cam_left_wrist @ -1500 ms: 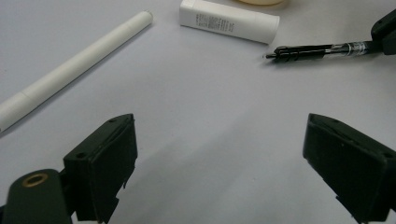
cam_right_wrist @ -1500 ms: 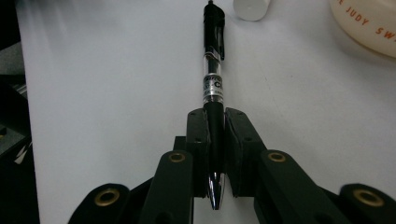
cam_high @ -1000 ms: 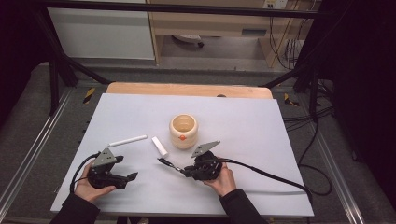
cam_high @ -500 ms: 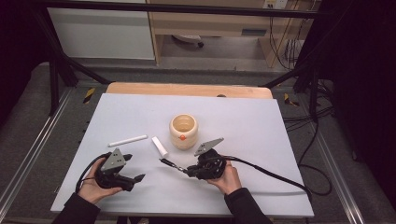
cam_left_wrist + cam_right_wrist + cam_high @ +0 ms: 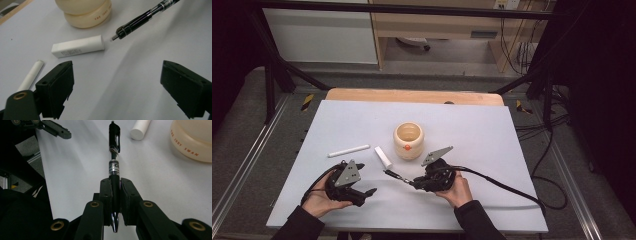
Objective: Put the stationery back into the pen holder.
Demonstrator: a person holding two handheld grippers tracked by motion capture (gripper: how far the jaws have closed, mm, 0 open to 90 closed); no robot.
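Gripping slim glossy black pen (image 5: 114, 152)

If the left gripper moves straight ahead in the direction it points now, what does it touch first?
Probably the white eraser. In the left gripper view it lies ahead of the open left gripper, slightly left of centre, with the pen tip and cream holder beyond. Depth is uncertain.

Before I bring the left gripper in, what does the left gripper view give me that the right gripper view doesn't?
Left gripper view: the white box lying flat, the thin white stick near it, and the left gripper with jaws open and empty. Right gripper view: the right gripper shut on the pen near its tip, clip end pointing away. Both: the pen, the cream pot and the table.
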